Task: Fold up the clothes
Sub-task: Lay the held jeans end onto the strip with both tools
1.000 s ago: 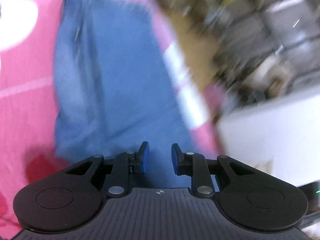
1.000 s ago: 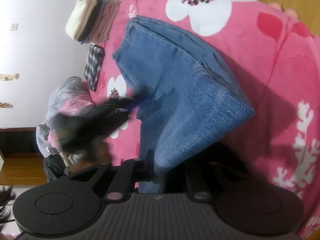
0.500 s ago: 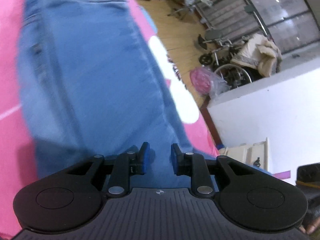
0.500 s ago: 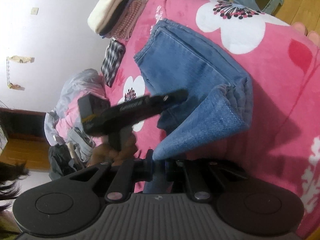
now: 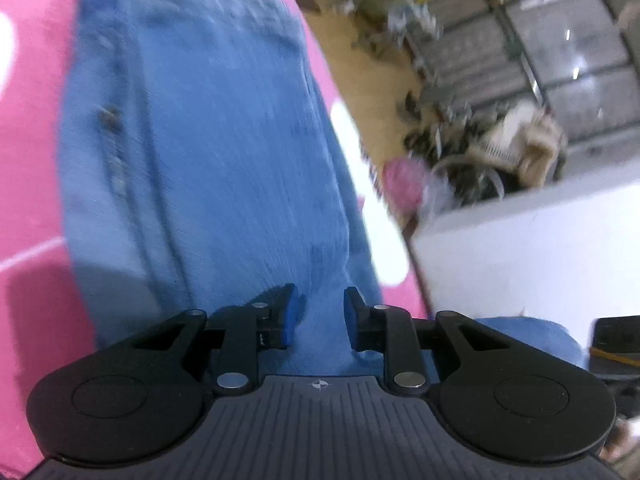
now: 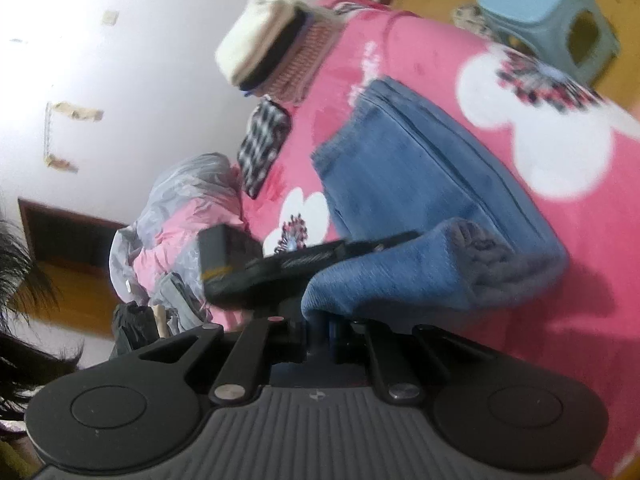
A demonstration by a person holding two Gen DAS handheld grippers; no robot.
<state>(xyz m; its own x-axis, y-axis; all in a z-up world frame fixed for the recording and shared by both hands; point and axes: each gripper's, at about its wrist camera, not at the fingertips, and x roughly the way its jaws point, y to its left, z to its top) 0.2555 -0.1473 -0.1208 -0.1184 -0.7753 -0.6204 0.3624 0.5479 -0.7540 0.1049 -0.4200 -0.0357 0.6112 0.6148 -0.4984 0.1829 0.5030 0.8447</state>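
Compared with a second ago, the right tongs (image 6: 320, 330) have carried the pinched end of the jeans (image 6: 420, 184) over towards the far end, so the raised flap now arches above the flat layer; the left tongs (image 5: 318, 316) have slid across the denim and their jaws, a little apart, are opening, with cloth seen between them but the pads not pressing on it. Right tongs: pressed nearly together, pinching a thin edge of the blue fabric just in front of the fingers. Left tongs seen from the right wrist view (image 6: 360, 246): lying low beside the fold line, under the lifted flap. Jeans: spread on the pink flowered blanket (image 6: 600, 320) of the bed, long axis running away from both tongs towards the far edge, where a stack of folded clothes (image 6: 272, 44) and a checked cloth (image 6: 262, 148) sit. Key relation: the far end of the jeans lies ahead of the right tongs along that axis, and the right hand, holding the free end, is the nearer to finishing the fold; judged next, the flap is to be laid down flush on the lower layer
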